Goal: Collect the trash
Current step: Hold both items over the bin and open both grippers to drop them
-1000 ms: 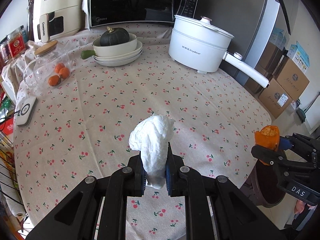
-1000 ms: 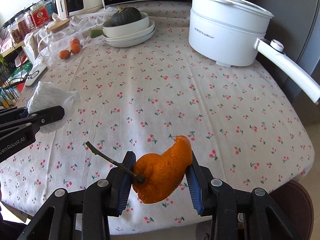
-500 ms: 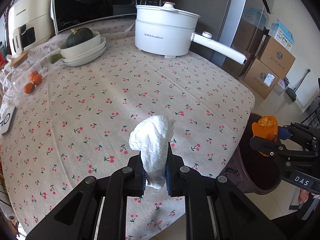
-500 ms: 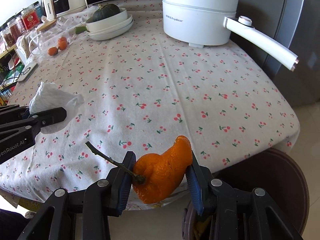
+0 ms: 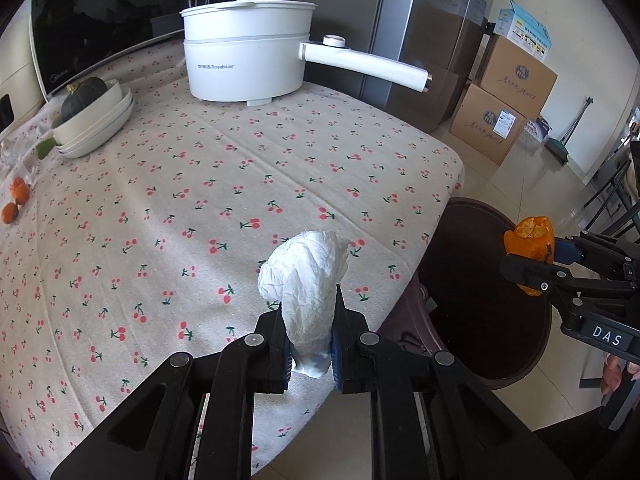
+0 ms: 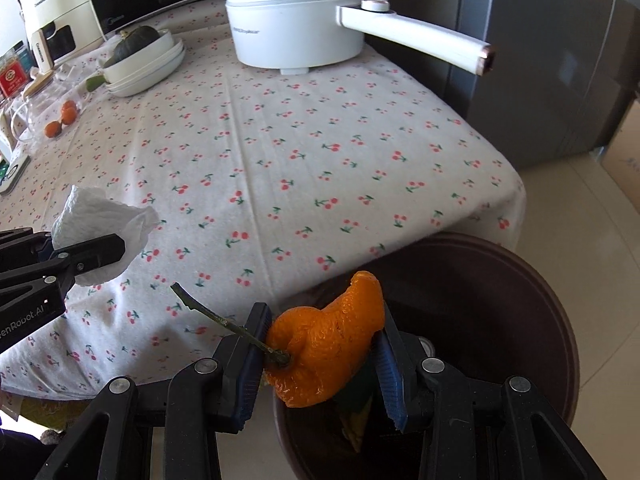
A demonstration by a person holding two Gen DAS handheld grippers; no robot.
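In the left wrist view, the left gripper [image 5: 309,350] is seen at the bottom centre, its two fingers closed on a crumpled white paper towel [image 5: 306,280] that stands up between them above the near edge of the cherry-print tablecloth [image 5: 200,208]. At the right edge of the frame the right gripper [image 5: 538,262] is seen from the side, clamped on an orange peel [image 5: 529,240] above the dark brown trash bin [image 5: 520,364], which stands on the floor just beside the table corner. Only this view takes in the stacked cardboard boxes [image 5: 504,120] at the upper right; a white electric pot [image 5: 246,52] with a long handle is shown at the top centre, and a dark squash in stacked white dishes [image 5: 96,124] at the left. In the right wrist view, the right gripper [image 6: 320,364] fills the bottom centre, its blue-padded fingers closed on the orange peel [image 6: 330,344], whose green stem [image 6: 216,320] is seen projecting to the left, a detail hidden in the other view. The peel is held over the rim of the trash bin [image 6: 552,320] at the lower right, and some rubbish is visible inside it. At the left edge the left gripper [image 6: 86,256] is shown holding the paper towel [image 6: 100,220] over the tablecloth [image 6: 320,140]. Only here are small oranges [image 6: 64,118] and a cream appliance [image 6: 56,24] seen at the upper left.
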